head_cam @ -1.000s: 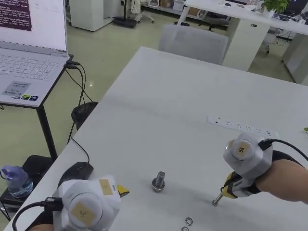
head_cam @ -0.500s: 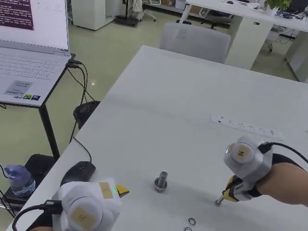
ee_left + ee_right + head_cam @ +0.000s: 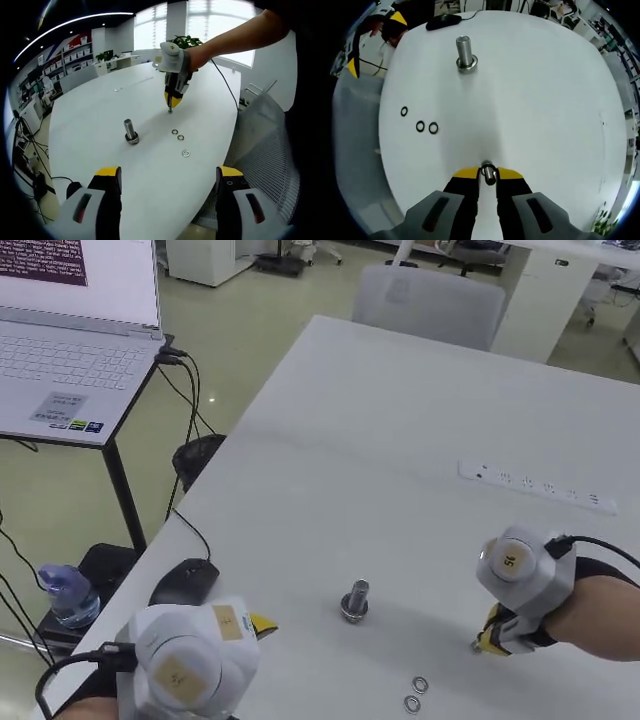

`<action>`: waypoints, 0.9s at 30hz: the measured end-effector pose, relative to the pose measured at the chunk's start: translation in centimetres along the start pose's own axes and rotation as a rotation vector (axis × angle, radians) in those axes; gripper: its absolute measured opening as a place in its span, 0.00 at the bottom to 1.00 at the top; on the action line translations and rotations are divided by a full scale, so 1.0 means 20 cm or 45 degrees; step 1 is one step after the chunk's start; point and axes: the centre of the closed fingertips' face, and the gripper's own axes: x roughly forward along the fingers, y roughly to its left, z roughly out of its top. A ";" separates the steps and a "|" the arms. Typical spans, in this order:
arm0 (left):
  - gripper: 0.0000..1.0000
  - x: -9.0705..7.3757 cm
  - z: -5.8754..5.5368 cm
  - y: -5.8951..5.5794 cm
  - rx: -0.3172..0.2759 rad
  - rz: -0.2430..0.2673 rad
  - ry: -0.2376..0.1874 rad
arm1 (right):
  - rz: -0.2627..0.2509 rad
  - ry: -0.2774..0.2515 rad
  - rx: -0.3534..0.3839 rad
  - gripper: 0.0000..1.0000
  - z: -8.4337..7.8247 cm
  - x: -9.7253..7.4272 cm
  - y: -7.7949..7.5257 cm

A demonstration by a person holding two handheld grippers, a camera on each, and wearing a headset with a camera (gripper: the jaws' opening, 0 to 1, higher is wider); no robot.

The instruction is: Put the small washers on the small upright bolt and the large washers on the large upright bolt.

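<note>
The white table (image 3: 400, 440) lay mostly bare, with wide open surface between the large bolt (image 3: 355, 601) and the power strip (image 3: 545, 487) farther back. A laptop (image 3: 70, 360) sat on a stand off the table's left edge, and a chair (image 3: 430, 305) stood at the far end. A mouse (image 3: 190, 582) lay right at the left edge.

The left gripper (image 3: 169, 172) hovered by the near left edge, its jaws spread wide with nothing between them. The right gripper (image 3: 487, 175) was clenched on the small bolt (image 3: 170, 106), held upright with its lower end at the tabletop; whether it touched could not be told.

The large bolt stood upright on its head, well apart from both grippers, with free room all round. Three washers (image 3: 420, 126) lay loose in a short row between the two bolts, near the table's near edge, none touching another.
</note>
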 end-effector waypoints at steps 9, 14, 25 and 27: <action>0.76 0.00 -0.01 0.01 -0.015 0.004 0.009 | 0.021 0.017 -0.007 0.13 -0.01 0.06 0.00; 0.76 0.00 -0.01 0.01 -0.032 0.002 -0.002 | 0.023 0.017 -0.005 0.13 -0.01 0.06 0.00; 0.74 -0.01 0.01 0.03 -0.044 0.005 -0.022 | 0.027 0.029 -0.019 0.13 0.00 0.07 -0.01; 0.74 -0.02 0.01 0.03 -0.047 0.007 -0.030 | 0.026 0.032 -0.021 0.13 0.00 0.07 -0.01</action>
